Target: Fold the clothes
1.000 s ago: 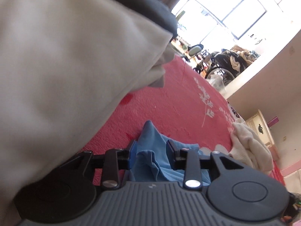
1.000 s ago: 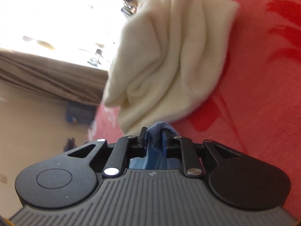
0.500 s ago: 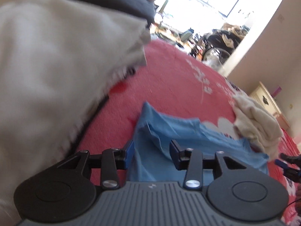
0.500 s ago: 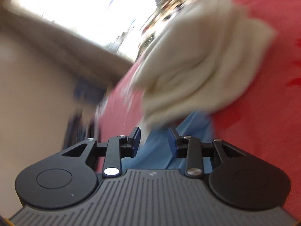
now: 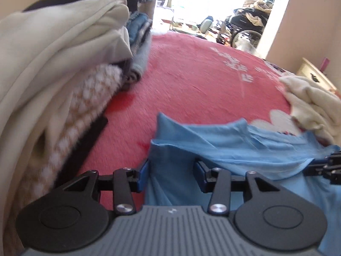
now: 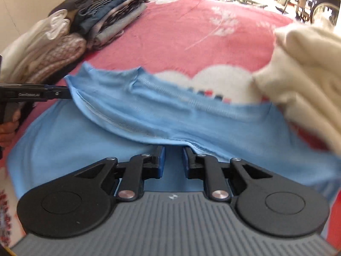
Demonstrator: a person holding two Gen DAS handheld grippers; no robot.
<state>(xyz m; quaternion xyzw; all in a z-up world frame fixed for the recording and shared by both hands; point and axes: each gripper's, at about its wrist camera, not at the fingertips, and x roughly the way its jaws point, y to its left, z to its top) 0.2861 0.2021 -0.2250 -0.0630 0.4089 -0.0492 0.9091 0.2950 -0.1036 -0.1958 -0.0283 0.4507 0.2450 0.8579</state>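
Strong daylight comes through the window at the far side of the room, and it is so bright that the glass is washed out to white. The red bedspread is evenly lit, with only soft shadows under the stack of folded clothes. Both views are bent by the fisheye lens, so the bed looks curved and the corners go dark. The blue shirt and the cream garment are blurred by motion.

Open red bed ahead; hemmed left by stacked folded clothes, right by cream garment.
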